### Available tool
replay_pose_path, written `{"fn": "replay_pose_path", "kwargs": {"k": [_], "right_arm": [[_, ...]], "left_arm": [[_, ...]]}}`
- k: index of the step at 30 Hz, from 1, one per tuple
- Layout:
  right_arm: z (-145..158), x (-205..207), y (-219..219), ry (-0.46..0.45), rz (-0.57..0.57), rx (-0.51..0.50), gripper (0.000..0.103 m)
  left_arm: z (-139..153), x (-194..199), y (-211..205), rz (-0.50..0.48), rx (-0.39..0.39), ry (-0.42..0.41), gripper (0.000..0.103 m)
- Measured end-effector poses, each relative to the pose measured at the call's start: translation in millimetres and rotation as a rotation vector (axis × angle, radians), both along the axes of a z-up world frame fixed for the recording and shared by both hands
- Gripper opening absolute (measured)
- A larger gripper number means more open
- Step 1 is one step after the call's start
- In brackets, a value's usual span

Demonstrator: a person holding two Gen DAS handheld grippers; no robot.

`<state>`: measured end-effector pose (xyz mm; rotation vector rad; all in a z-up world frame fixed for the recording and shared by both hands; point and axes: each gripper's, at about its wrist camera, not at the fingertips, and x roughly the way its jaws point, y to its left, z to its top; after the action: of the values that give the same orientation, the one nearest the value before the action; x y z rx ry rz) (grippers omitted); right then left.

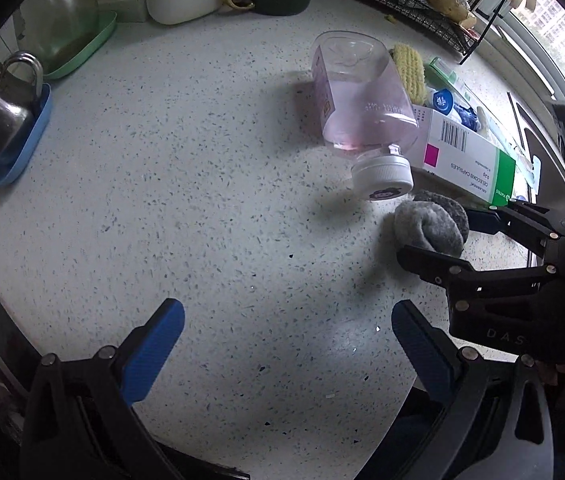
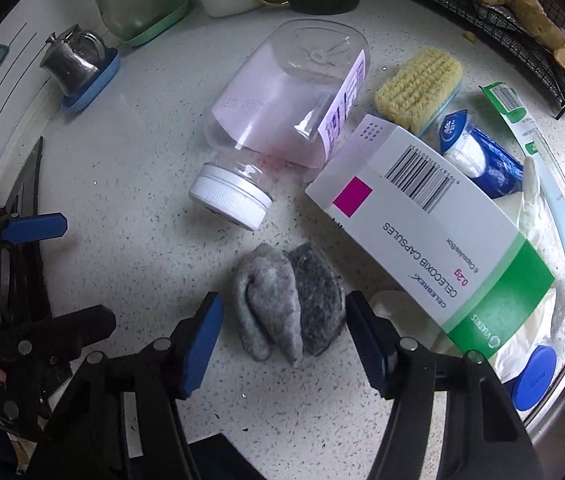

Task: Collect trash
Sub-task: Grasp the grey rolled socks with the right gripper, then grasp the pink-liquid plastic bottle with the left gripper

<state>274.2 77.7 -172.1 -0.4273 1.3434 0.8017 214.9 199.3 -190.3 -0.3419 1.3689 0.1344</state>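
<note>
Left gripper [image 1: 288,344] spread wide over bare speckled counter [image 1: 186,184], nothing between the pads. Right of it, grey wad [image 2: 290,304] on the counter, just near of the toppled bottle [image 2: 282,120] and left of the capsule box [image 2: 434,236]. Right gripper [image 2: 282,332] much nearer, straddling the wad, pads apart, right pad touching or nearly so. Long axis near-to-far, tapered end pointing near.

Medicine box [image 2: 434,236]: "CELEBREX", "CELECOXIB CAPSULES", "0.2g", "VIATRIS", barcode. Right tongs [image 1: 434,236] body: "DAS".
</note>
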Motion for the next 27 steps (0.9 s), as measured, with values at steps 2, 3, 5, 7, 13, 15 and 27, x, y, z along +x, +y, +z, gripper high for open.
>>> {"fn": "replay_pose_path", "kwargs": {"k": [2,3,5,7,13,15,27], "right_arm": [[0.3,-2.0,5.0,-0.021,0.022,-0.007,0.055],[0.9,-2.9,7.2,-0.027,0.030,-0.011,0.051],[2.4,-5.8,11.5,-0.043,0.050,-0.023,0.042],[3.7,-8.1,12.8,-0.046,0.054,-0.023,0.039],[16.2,-17.7,-3.6,-0.056,0.022,0.002,0.034],[27.9,-14.2,-10.2,-0.063,0.004,0.018,0.034],[76.2,23.1,-55.6,-0.116,-0.211,0.089,0.034]], "left_arm": [[-1.1,-3.3,2.4,0.009,0.001,0.004,0.103],[-1.2,-3.9,3.0,0.011,0.002,0.005,0.103],[0.7,-4.9,4.9,0.016,-0.003,-0.002,0.103],[4.4,-4.8,6.2,0.020,-0.003,-0.012,0.103],[23.0,5.2,5.9,0.000,0.002,-0.056,0.103],[28.8,12.2,0.5,-0.025,0.007,-0.072,0.103],[36.9,75.7,-32.5,-0.182,0.021,-0.121,0.103]]}}
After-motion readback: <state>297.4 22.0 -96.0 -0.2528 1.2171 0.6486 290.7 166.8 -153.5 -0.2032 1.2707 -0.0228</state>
